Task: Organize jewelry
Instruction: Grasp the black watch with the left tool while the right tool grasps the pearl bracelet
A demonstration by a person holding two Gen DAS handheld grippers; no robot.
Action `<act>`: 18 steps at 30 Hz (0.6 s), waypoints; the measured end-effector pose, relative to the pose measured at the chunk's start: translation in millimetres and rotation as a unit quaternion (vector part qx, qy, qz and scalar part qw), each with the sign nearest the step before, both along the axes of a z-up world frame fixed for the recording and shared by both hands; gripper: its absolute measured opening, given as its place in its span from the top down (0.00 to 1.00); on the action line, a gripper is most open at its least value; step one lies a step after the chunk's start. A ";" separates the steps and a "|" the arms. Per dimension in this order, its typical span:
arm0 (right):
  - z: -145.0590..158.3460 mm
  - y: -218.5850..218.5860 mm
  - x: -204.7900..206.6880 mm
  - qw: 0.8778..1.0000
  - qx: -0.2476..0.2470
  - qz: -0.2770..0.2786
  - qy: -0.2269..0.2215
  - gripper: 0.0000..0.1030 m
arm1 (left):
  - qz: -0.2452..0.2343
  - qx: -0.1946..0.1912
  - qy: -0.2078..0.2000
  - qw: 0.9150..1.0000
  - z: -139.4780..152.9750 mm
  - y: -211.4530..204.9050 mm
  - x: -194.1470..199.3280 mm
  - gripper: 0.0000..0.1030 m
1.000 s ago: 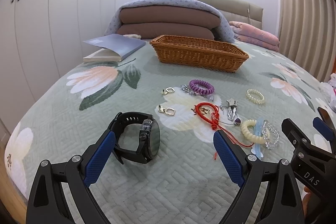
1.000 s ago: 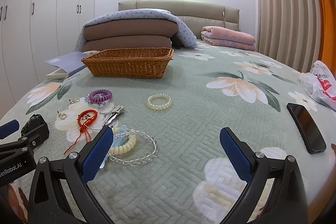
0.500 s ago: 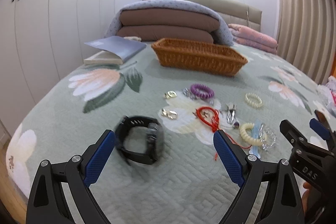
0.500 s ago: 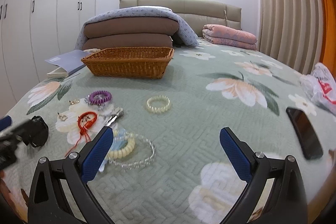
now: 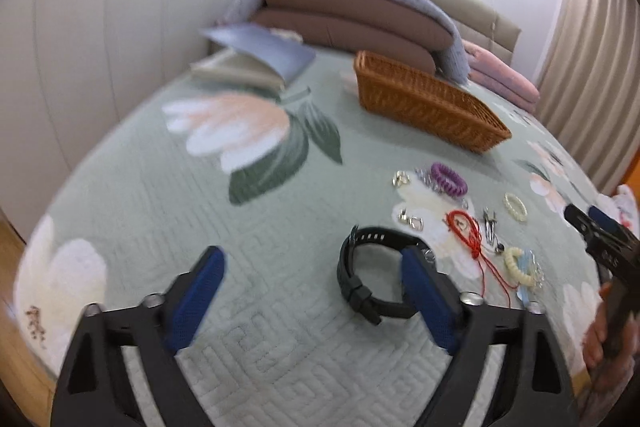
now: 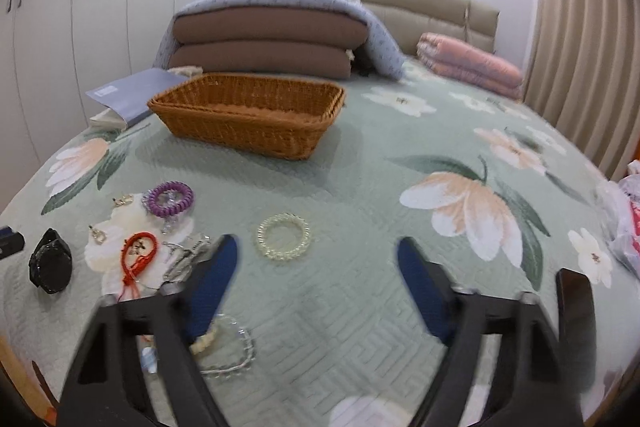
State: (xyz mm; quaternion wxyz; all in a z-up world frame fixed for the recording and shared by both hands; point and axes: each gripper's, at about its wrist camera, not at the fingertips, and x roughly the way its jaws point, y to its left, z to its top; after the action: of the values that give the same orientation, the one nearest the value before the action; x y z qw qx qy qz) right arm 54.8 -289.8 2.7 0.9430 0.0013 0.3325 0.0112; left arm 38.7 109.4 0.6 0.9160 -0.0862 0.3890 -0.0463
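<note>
My left gripper (image 5: 312,291) was closing, nothing between its jaws; black watch (image 5: 374,277) lay on the bed (image 5: 280,227) behind its right finger. My right gripper (image 6: 318,281) was closing over bare quilt, clear bracelet (image 6: 283,235) just beyond. Wicker basket (image 6: 248,115) sat farther back.

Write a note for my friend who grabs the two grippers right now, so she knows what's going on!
Left gripper: fingers closing, holding nothing; the black watch lies by its right finger.
Right gripper: fingers closing, holding nothing; a clear bead bracelet sits under its left finger.
Jewelry: purple coil band, red cord, pearl bracelet, clips and charms all lie on the bedspread.
Done: nothing seen in the wicker basket yet.
Left: probably move every piece into the basket.
</note>
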 end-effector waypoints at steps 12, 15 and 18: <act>-28.6 -2.2 62.4 0.995 0.035 0.037 0.087 0.61 | -0.073 -0.055 0.085 0.992 -25.3 -8.2 33.8 0.53; -36.6 8.2 80.7 0.993 0.024 0.042 0.108 0.64 | -0.077 -0.036 0.091 0.992 -24.7 -14.4 37.6 0.59; -45.3 16.2 91.0 0.991 0.015 0.044 0.123 0.72 | -0.076 -0.024 0.096 0.992 -25.9 -17.1 42.2 0.72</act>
State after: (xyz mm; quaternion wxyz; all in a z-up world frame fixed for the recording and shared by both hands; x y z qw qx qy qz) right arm 145.8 -273.6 -42.5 0.8936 0.0021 0.4452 0.0577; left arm 81.0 92.4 -25.3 0.8658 -0.0821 0.4797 -0.1160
